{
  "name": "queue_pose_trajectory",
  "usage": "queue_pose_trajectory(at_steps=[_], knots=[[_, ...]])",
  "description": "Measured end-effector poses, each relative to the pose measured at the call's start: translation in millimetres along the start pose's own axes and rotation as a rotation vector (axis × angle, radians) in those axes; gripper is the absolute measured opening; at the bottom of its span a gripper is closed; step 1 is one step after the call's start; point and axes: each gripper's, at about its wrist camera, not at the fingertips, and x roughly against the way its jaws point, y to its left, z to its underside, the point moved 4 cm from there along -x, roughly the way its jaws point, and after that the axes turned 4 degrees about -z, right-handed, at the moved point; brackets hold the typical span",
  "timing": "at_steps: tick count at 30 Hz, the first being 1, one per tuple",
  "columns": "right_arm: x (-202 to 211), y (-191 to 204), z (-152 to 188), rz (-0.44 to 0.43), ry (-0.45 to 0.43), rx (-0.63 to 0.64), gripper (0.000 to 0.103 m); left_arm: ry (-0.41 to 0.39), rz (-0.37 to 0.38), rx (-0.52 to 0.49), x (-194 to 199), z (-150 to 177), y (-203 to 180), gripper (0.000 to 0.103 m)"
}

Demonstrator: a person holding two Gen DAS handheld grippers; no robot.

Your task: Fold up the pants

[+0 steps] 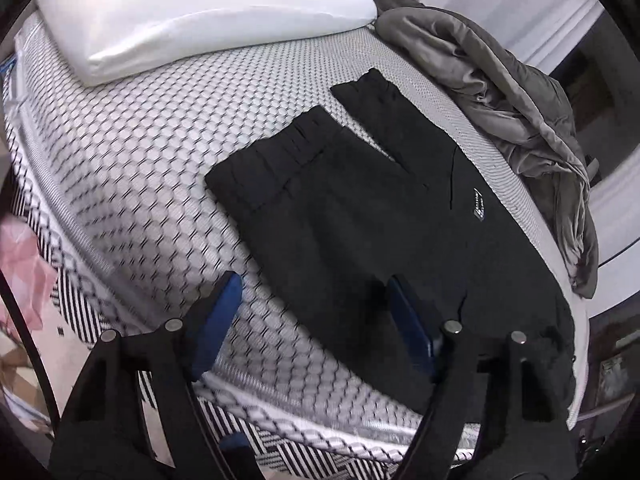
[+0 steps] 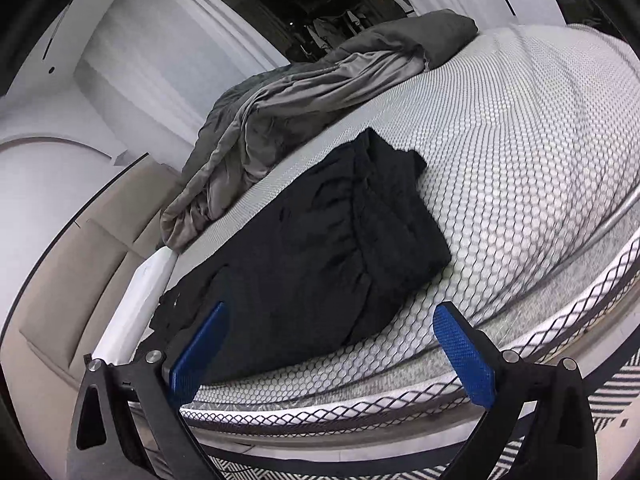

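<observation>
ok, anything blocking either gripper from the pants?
Nothing visible. The black pants lie in the open on the mattress; the grey blanket and pillow sit beyond them. Both jaws open, empty.

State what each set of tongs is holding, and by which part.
Nothing is held. The left tongs and right tongs both stand open above the folded black fabric pants, gripping no part.

Both tongs, left point(image 1: 316, 312) and right point(image 2: 334, 344), tilt downward with blue pads spread, gripping nothing.

matt black cloth pants point(image 1: 360, 208) on a honeycomb-textured mattress point(image 1: 152, 152); smooth grey quilt point(image 1: 500, 92).
</observation>
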Motion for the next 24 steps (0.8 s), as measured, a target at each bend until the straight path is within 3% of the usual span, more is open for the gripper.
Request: queue_pose_trajectory(at_steps=[1, 2, 4, 5, 6, 9, 12, 15, 16, 17, 18, 19, 22, 24], knots=[[-3, 0, 3, -0.013, -0.002, -0.007, 0.103, -0.010, -0.002, 0.001, -1, -1, -1, 0.068], [-7, 0, 5, -0.017, -0.005, -0.014, 0.103, -0.020, 0.000, 0.010, -3, -4, -3, 0.058], [-16, -3, 10, -0.012, -0.002, -0.040, 0.103, -0.028, 0.013, 0.028, -10, -11, -7, 0.030], [-19, -5, 11, -0.019, 0.000, -0.057, 0.103, -0.029, 0.016, 0.029, -11, -13, -9, 0.006], [-22, -8, 10, -0.026, -0.002, -0.071, 0.103, -0.047, 0.020, 0.018, -9, -15, -11, 0.001], [-34, -14, 11, 0.001, -0.016, -0.095, 0.103, -0.145, -0.004, -0.029, 11, -23, -15, 0.001], [-45, -30, 11, 0.019, -0.029, -0.149, 0.102, -0.140, 0.021, -0.006, 21, -29, -8, 0.001], [-64, -40, 1, 0.011, -0.051, -0.180, 0.088, -0.131, 0.016, -0.013, 27, -22, -3, 0.001], [-69, -43, -3, 0.021, -0.068, -0.186, 0.079, -0.127, 0.010, -0.017, 26, -22, -4, 0.001], [-72, -45, -7, 0.038, -0.080, -0.189, 0.053, -0.123, 0.006, -0.016, 23, -25, -5, 0.001], [-73, -47, -12, 0.069, -0.078, -0.193, 0.038, -0.121, 0.004, -0.014, 24, -24, -3, 0.001], [-74, -48, -15, 0.084, -0.062, -0.191, 0.016, -0.117, 0.003, -0.010, 25, -23, -2, 0.001], [-40, -50, -36, 0.095, -0.156, -0.141, 0.012, -0.094, 0.031, -0.013, 30, -12, 8, 0.001], [-27, -57, -43, 0.082, -0.164, -0.158, 0.013, -0.077, -0.006, -0.040, 21, -2, 10, 0.002]])
